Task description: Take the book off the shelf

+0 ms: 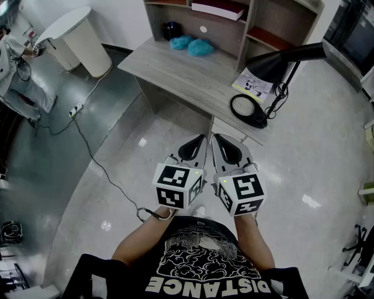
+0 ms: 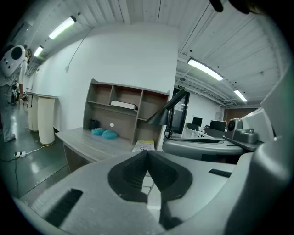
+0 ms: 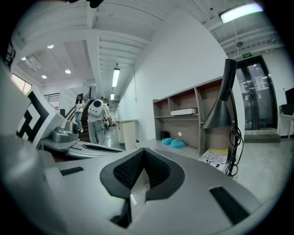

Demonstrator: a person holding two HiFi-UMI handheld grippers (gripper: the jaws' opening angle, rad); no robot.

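1. The shelf [image 1: 244, 32] stands at the back of the worktop [image 1: 187, 76]. The book [image 1: 217, 8] lies flat in the shelf's middle upper compartment, with nothing touching it.
2. A small dark pot [image 1: 170, 29] sits in the shelf's lower left compartment; what it holds cannot be made out. Two blue fluffy things [image 1: 191, 45] lie on the worktop just in front of that compartment.
3. A white bin [image 1: 79, 35] stands on the floor well left of the shelf, and its inside does not show.
4. A black lamp [image 1: 274, 64] stands in front of the shelf's right end, with a booklet [image 1: 252, 84] beside its base.
5. The left claw [image 1: 198, 140] and the right claw [image 1: 215, 139] sit side by side, well short of the shelf. Both have their jaws closed together with nothing between them.
6. Only the head view shows the lamp's round base and a power strip [image 1: 76, 109] on the floor.
7. Only the right gripper view shows people [image 3: 95, 114] far left of the shelf.
8. Only the left gripper view shows screens [image 2: 216, 125] beyond the shelf's right side.
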